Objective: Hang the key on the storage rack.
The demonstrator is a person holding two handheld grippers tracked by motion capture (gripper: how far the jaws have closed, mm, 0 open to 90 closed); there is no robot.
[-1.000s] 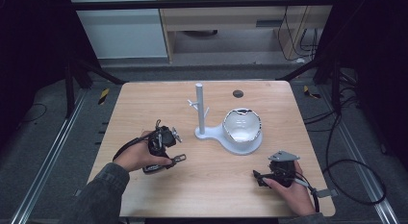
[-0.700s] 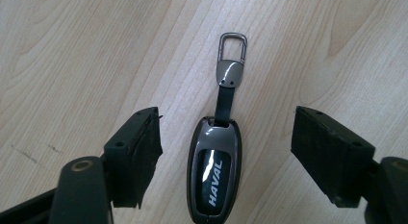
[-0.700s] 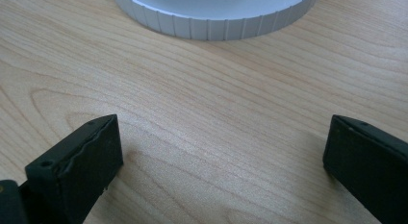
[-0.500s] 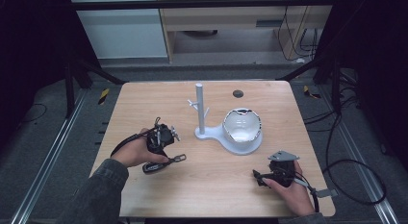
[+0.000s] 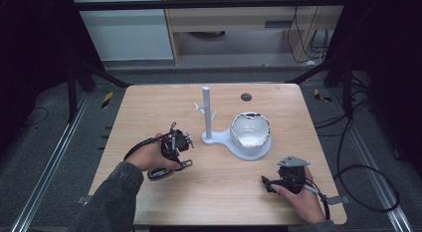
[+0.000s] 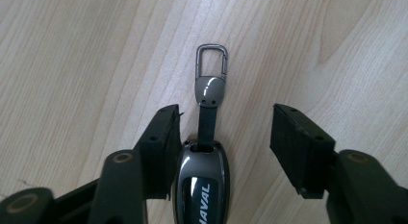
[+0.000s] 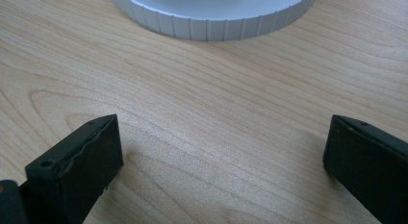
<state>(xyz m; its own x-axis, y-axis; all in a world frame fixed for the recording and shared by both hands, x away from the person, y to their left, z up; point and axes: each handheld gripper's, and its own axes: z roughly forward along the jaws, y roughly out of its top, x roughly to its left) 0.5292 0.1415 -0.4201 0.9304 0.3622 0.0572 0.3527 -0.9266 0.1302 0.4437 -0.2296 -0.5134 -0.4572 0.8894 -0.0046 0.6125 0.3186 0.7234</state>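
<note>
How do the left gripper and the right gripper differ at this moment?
The left gripper has a key fob between its jaws, which have just been closing; the right gripper has only bare table between its jaws. The left jaws stand narrower, the right ones wide. Both are low over the table.

- We are seeing the table (image 6: 72,51) showing pale wood grain with a smooth, matt finish.
- We are seeing the key fob (image 6: 202,185) gleaming as glossy dark metal or plastic, its strap (image 6: 207,125) looking matt black, its clasp (image 6: 211,65) shining as polished metal.
- We are seeing the stand (image 7: 211,15) looking like matt grey-white plastic with a ribbed rim.
- We are seeing the left gripper (image 6: 223,137) looking like matt black plastic with rough pads.
</note>
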